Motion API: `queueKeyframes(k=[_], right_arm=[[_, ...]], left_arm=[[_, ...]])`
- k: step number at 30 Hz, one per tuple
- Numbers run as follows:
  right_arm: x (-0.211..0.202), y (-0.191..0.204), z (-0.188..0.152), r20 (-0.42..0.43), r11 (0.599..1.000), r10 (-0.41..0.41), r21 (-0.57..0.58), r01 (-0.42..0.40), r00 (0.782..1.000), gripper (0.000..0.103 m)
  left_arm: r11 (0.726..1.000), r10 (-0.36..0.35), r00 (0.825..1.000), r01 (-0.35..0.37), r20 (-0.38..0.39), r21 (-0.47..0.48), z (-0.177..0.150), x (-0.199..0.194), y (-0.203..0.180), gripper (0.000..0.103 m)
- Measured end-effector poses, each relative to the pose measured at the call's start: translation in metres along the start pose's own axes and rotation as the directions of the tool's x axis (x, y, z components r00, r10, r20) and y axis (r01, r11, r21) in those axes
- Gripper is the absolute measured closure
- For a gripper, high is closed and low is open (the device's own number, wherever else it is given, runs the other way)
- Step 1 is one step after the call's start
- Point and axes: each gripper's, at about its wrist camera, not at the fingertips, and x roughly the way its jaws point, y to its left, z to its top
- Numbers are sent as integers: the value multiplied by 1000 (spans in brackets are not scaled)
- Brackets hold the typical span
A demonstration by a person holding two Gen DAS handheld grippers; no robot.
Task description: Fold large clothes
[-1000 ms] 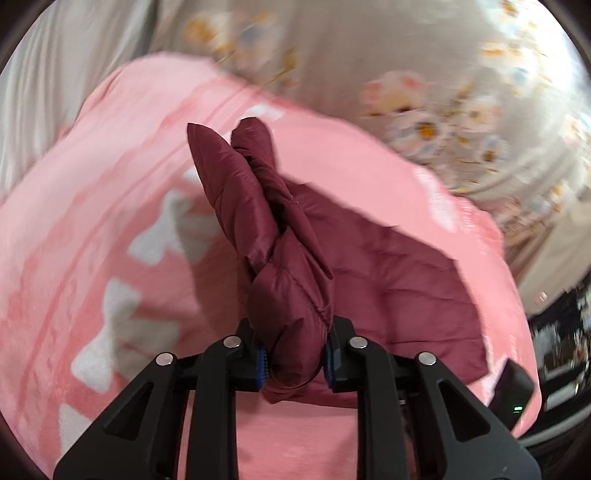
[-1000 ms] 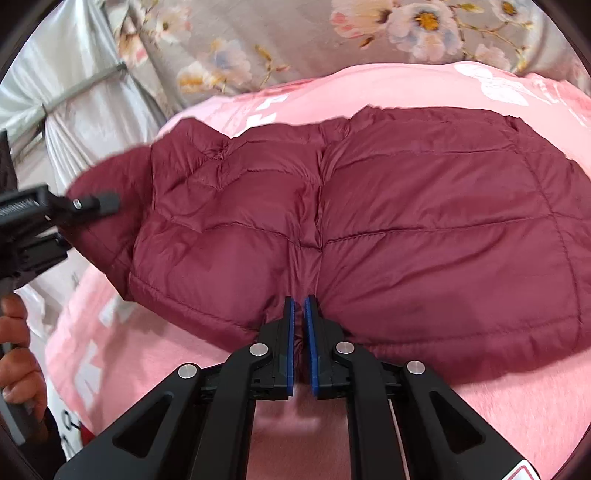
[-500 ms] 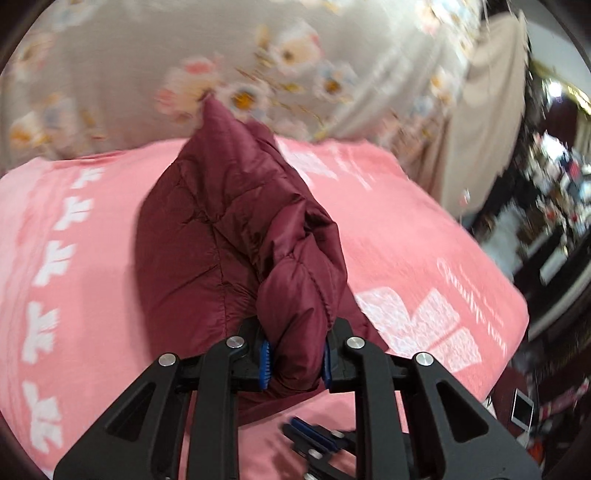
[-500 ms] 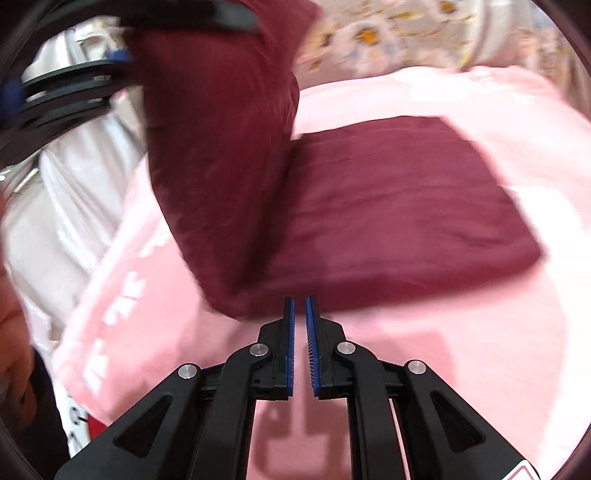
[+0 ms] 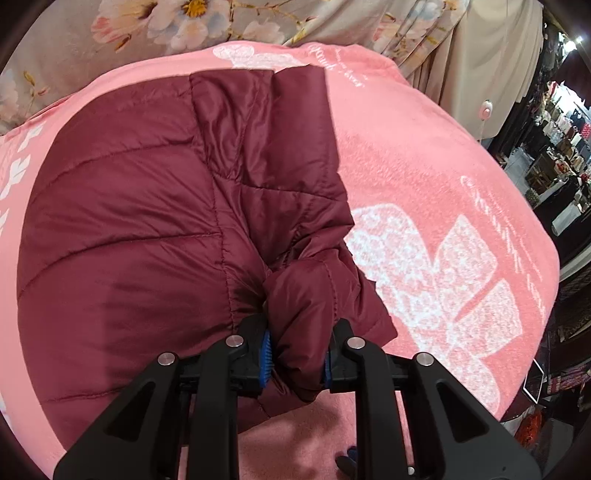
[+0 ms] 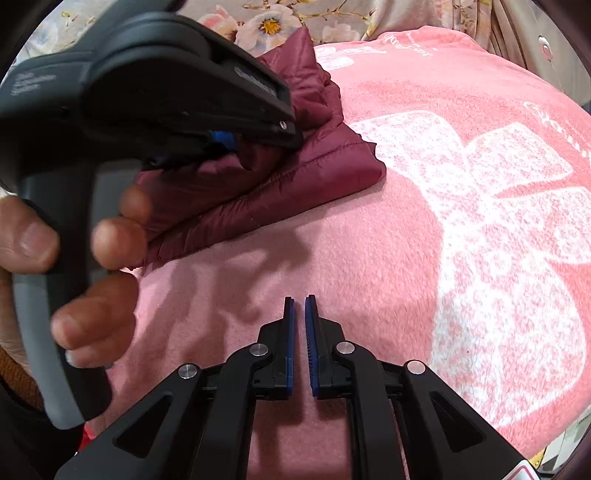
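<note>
Swung across from the far side since a second ago: left tool [image 5: 297, 354], carrying a bunched fold of the maroon puffer jacket [image 5: 147, 229] over onto the rest of the garment. Clamped on that padded wad between blue pads [image 5: 266, 356], jaws held apart only by the fabric. Now lying doubled on the pink blanket [image 5: 424, 155], near its white leaf print [image 5: 436, 273], with one corner [image 6: 354, 166] reaching toward the print. Right tool [image 6: 300, 325] nearly closed, a thin slit between its pads, gripping nothing, poised over bare blanket just short of the jacket's near edge. Crowding the right wrist view: the left tool's grey handle [image 6: 55, 295] and the person's left hand [image 6: 74, 266], hiding much of the jacket. Beyond the blanket, floral cloth [image 5: 166, 22] and beige drapery [image 5: 480, 66]; at far right, cluttered dark shelves [image 5: 554, 129].
</note>
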Motion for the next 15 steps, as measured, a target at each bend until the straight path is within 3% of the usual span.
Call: queueKeyframes(k=[7, 11, 15], right_arm=[[-1, 3, -6, 3, 1000, 19, -3, -19, 1000, 94], [-8, -7, -6, -2, 1000, 25, 6, -25, 1000, 93], [-7, -20, 8, 9, 1000, 13, 19, -13, 1000, 89]], left_arm=[[998, 54, 999, -54, 3, 37, -5, 7, -10, 81], [999, -36, 999, 36, 18, 0, -2, -20, -8, 61], [998, -60, 990, 64, 125, -22, 3, -68, 7, 46]])
